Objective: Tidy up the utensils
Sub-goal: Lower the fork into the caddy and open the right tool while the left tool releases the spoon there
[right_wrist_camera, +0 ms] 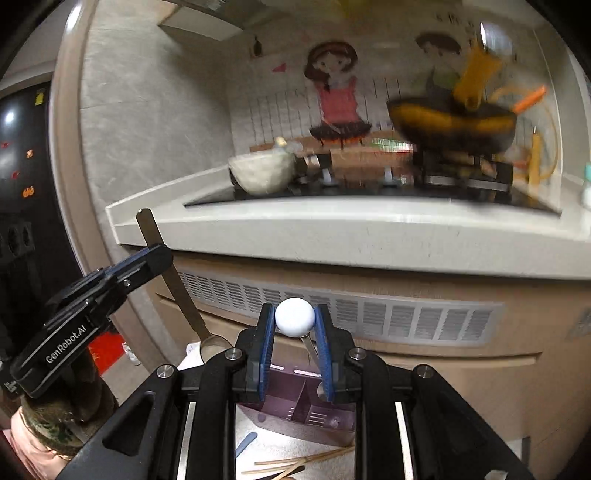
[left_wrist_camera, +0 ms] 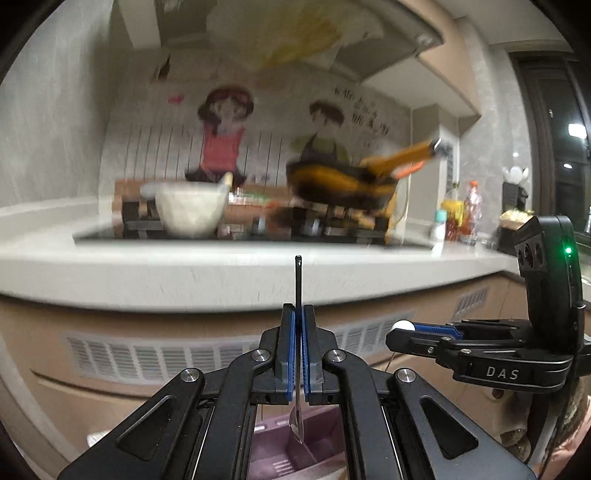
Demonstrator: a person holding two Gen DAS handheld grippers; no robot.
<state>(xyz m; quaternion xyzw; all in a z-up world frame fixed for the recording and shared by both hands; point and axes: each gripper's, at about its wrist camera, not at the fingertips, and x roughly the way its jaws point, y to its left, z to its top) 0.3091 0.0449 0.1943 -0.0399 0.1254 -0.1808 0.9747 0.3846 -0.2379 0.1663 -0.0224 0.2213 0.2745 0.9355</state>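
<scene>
A kitchen fills both views: grey stone-look wall, a cartoon mural (left_wrist_camera: 221, 136) of two figures behind the stove, and a range hood (left_wrist_camera: 369, 33) across the top of the left wrist view. A long pale countertop (left_wrist_camera: 184, 273) runs edge to edge through the middle of the frame, with beige cabinet fronts and a slatted vent (right_wrist_camera: 369, 317) beneath it. Set into the counter, a black cooktop (left_wrist_camera: 110, 234) carries a pale bowl (left_wrist_camera: 190, 208) at centre left and a blurred dark-and-orange wok (left_wrist_camera: 340, 184) to its right. At far right of the left view, bottles (left_wrist_camera: 469, 210) stand near the counter's corner.

Low in both frames sits a mauve divided utensil holder (right_wrist_camera: 295, 402), and loose chopsticks (right_wrist_camera: 295, 461) lie on the pale surface at the bottom of the right wrist view.

The left gripper (left_wrist_camera: 298, 314) is pressed tight on a metal spoon (left_wrist_camera: 297, 288), handle up, bowl hanging over the holder. The right gripper (right_wrist_camera: 295, 325) pinches a white-ball-topped utensil (right_wrist_camera: 294, 316), its thin metal stem running down behind the pads, also above the holder.
</scene>
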